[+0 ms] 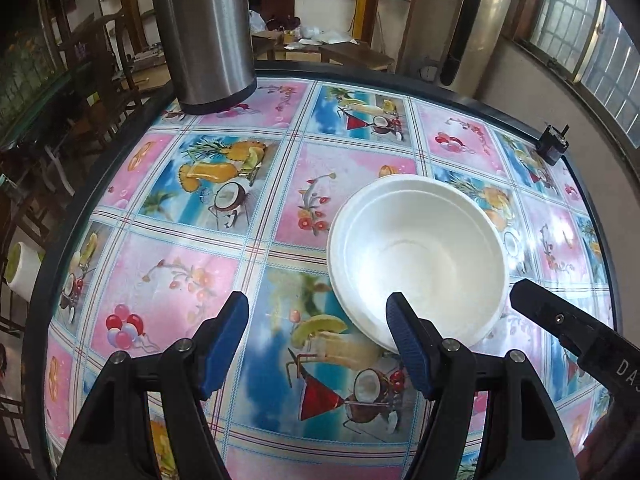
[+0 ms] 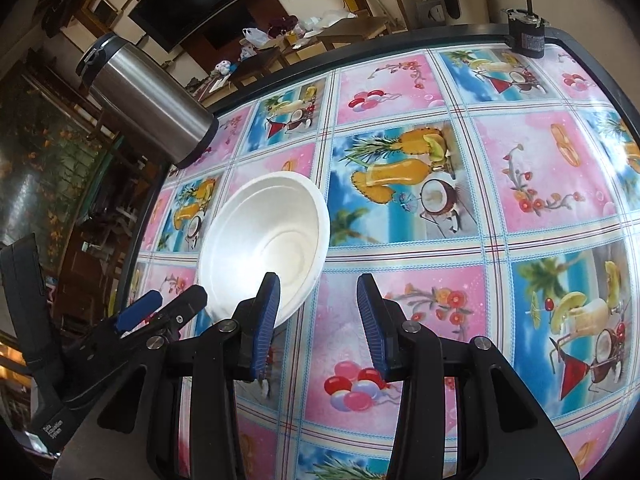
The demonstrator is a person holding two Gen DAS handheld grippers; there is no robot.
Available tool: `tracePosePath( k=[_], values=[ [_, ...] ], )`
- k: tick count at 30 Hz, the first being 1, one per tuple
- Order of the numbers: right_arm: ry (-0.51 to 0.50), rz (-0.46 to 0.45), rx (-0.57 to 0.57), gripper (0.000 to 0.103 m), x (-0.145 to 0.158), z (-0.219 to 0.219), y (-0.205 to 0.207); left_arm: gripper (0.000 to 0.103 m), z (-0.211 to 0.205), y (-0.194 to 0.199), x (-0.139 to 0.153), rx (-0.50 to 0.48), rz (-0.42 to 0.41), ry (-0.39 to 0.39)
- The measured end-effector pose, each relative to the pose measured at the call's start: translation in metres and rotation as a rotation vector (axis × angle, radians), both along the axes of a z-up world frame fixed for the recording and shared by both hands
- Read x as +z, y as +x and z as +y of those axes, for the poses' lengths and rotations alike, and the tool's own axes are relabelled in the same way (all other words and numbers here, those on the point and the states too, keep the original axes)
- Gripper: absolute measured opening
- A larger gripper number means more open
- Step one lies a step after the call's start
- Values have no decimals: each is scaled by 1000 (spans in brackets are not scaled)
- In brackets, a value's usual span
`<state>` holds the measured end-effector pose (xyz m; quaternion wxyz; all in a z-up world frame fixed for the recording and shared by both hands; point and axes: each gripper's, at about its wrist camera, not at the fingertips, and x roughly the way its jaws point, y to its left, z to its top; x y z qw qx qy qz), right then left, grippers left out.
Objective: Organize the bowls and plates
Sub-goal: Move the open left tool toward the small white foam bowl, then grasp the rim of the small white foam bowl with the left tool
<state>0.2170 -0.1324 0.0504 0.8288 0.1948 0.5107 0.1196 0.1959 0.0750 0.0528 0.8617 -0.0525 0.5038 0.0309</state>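
Observation:
A stack of white foam bowls (image 1: 416, 256) sits on the table with the patterned fruit cloth (image 1: 200, 280); it also shows in the right wrist view (image 2: 268, 236). My left gripper (image 1: 318, 332) is open and empty, its right finger over the stack's near rim. My right gripper (image 2: 318, 316) is open and empty, its left finger in front of the stack's near rim. The right gripper's tip (image 1: 560, 320) shows at the right of the left wrist view. The left gripper (image 2: 160, 308) shows at the lower left of the right wrist view.
A steel thermos jug (image 1: 204, 32) stands at the table's far edge, also in the right wrist view (image 2: 148, 96). A small black device (image 1: 552, 144) sits at the far right rim (image 2: 526, 36). Chairs and shelves stand beyond the table.

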Motion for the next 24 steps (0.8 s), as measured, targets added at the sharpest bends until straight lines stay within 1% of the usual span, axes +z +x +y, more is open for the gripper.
tracePosePath(
  k=[2,7,10,15,20,21,22,24],
  values=[
    [9,-2,5,40,-2,4,5,71,-2,5,-3,1,9,-7],
    [-45,-16,18,40,-7,15,16,71,-5,16,-12,3,35,-14],
    [-59,-32,24,40,-9,16,20,71,-6,19,-14,2,30,16],
    [-67,-41,33,40,-10,18,24,71,-3,26,-21,26,50,-22],
    [-87,-37,50,39,-14,23,28,71,-10,29,-26,22,54,16],
    [-90,-36,49,35,-16,23,29,71,-10,30,-26,21,50,13],
    [-80,-39,48,28,-17,22,29,71,-10,31,-26,17,46,9],
    [-68,-45,44,21,-18,21,28,70,-12,32,-27,10,44,12]
  ],
)
